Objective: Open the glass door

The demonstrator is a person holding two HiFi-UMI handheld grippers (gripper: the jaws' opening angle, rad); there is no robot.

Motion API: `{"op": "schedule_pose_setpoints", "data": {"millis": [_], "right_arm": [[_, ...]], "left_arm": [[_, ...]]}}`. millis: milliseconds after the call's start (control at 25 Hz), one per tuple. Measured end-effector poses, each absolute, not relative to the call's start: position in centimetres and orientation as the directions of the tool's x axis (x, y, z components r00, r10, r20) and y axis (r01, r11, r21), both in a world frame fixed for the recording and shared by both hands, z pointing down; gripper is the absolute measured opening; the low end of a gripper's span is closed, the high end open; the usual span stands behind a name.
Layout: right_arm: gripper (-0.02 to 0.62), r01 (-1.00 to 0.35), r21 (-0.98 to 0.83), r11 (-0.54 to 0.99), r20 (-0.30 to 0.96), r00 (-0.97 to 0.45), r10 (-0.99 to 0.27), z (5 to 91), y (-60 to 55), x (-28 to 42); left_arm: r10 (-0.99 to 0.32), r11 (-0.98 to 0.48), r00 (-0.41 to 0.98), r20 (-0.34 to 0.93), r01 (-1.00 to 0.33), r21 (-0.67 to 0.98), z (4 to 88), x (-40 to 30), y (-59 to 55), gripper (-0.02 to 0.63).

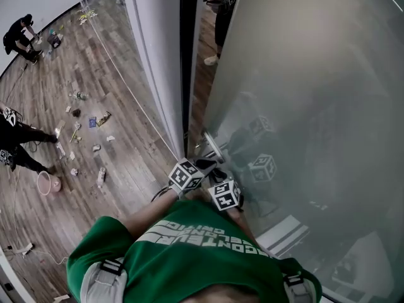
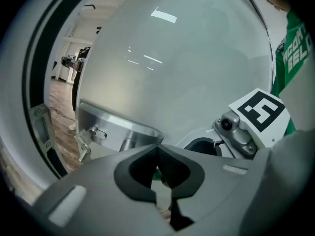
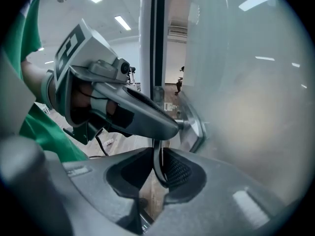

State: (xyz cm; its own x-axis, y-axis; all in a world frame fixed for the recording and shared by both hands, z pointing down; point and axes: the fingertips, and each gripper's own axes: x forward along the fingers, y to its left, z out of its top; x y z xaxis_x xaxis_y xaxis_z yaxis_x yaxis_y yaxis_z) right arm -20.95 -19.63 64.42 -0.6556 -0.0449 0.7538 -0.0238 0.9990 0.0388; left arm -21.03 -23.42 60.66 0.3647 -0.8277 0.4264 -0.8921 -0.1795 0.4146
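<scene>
The frosted glass door (image 1: 303, 74) fills the right of the head view, its edge beside a dark gap (image 1: 187, 49). A metal handle (image 1: 211, 145) sits at that edge. Both grippers crowd against it. My left gripper (image 1: 203, 164) is shut, its long jaws tipped against the handle's post (image 3: 183, 124). In the left gripper view my left gripper (image 2: 160, 170) sits below the metal lock plate (image 2: 115, 129) and its small latch (image 2: 88, 136). My right gripper (image 3: 158, 168) is shut on a thin curved metal handle lever (image 3: 156, 154). In the head view my right gripper (image 1: 221, 178) is under the left one.
A white door frame (image 1: 158, 62) stands left of the gap. Beyond it a wood floor (image 1: 120, 137) carries scattered litter and a pink basin (image 1: 45, 183). People crouch at the far left (image 1: 19, 36), and another person (image 1: 221, 5) stands past the door.
</scene>
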Motion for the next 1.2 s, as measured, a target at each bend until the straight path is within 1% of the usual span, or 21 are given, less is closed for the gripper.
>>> {"op": "schedule_pose_setpoints", "data": {"millis": [240, 440, 760, 960, 1200], "right_arm": [[0.052, -0.04, 0.042, 0.998, 0.744, -0.666, -0.058, 64.8, -20.8, -21.9], [0.051, -0.069, 0.038, 0.997, 0.746, -0.662, -0.075, 65.2, -21.9, -22.2], [0.051, -0.121, 0.021, 0.992, 0.757, -0.646, -0.095, 64.6, -26.2, -22.4], [0.051, -0.153, 0.034, 0.988, 0.753, -0.646, -0.125, 64.5, -28.4, -22.4], [0.052, -0.189, 0.049, 0.981, 0.745, -0.647, -0.162, 65.0, -30.7, -22.2]], "left_arm": [[-0.833, -0.172, 0.29, 0.471, -0.945, 0.278, 62.1, -22.2, -26.0, 0.012], [-0.853, -0.174, 0.279, 0.442, -0.949, 0.263, 62.4, -22.3, -27.1, 0.012], [-0.837, -0.22, 0.314, 0.449, -0.943, 0.25, 61.7, -22.0, -31.4, 0.011], [-0.832, -0.253, 0.303, 0.464, -0.953, 0.169, 61.9, -21.4, -33.6, 0.008], [-0.821, -0.292, 0.34, 0.459, -0.94, 0.175, 62.3, -20.9, -35.7, 0.008]]}}
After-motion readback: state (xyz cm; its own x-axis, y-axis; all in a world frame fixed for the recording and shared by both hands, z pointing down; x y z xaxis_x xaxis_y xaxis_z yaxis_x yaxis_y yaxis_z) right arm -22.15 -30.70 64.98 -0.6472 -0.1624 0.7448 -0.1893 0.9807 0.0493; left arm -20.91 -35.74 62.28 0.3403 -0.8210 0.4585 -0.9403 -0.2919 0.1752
